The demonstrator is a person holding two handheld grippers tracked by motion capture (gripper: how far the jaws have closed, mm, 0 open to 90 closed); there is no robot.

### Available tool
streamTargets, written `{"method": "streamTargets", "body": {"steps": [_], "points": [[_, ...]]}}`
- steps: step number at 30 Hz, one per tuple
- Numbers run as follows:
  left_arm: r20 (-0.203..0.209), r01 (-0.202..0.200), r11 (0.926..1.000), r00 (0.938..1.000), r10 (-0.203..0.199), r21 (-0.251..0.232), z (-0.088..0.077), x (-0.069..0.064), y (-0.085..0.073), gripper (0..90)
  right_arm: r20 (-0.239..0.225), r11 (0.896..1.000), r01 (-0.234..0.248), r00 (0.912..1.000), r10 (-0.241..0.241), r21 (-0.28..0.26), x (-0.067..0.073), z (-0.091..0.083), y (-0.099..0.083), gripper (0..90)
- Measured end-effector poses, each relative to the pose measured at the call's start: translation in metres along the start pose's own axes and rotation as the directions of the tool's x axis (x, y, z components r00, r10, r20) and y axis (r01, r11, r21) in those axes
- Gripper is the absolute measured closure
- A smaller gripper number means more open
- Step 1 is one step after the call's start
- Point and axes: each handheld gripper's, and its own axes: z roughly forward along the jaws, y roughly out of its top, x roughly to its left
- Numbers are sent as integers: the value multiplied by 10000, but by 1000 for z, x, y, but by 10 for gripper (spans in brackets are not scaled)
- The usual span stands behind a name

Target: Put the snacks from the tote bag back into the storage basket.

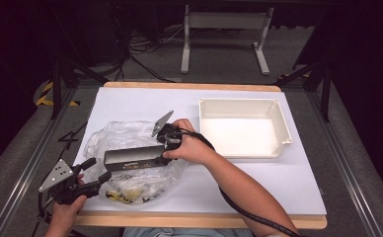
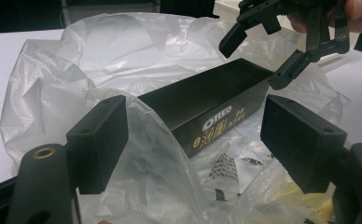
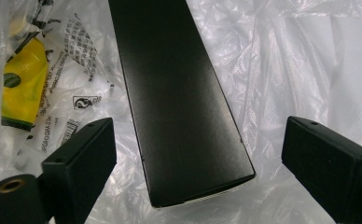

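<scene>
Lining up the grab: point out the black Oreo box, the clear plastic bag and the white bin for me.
black Oreo box (image 3: 184, 107), right gripper view, middle of its top face.
clear plastic bag (image 1: 118, 133), high view, crumpled film behind the box.
white bin (image 1: 284, 123), high view, right wall.

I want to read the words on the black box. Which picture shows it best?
The left gripper view: the box lies slantwise there with its printed side facing the camera, so the logo shows. The high view shows the box small, lettering too tiny to read. The right gripper view shows its plain black top, no words.
</scene>
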Motion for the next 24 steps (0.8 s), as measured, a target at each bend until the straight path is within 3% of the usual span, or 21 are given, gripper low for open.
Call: {"method": "streamTargets", "body": {"steps": [16, 24], "points": [[26, 9, 10000, 10000, -9, 8, 0, 0, 0, 241, -200, 9972, 446, 9989, -435, 593, -2, 15, 5, 167], [20, 27, 10000, 10000, -27, 20, -1, 0, 0, 241, -646, 9913, 905, 9943, -845, 952, -3, 22, 5, 317]]}}
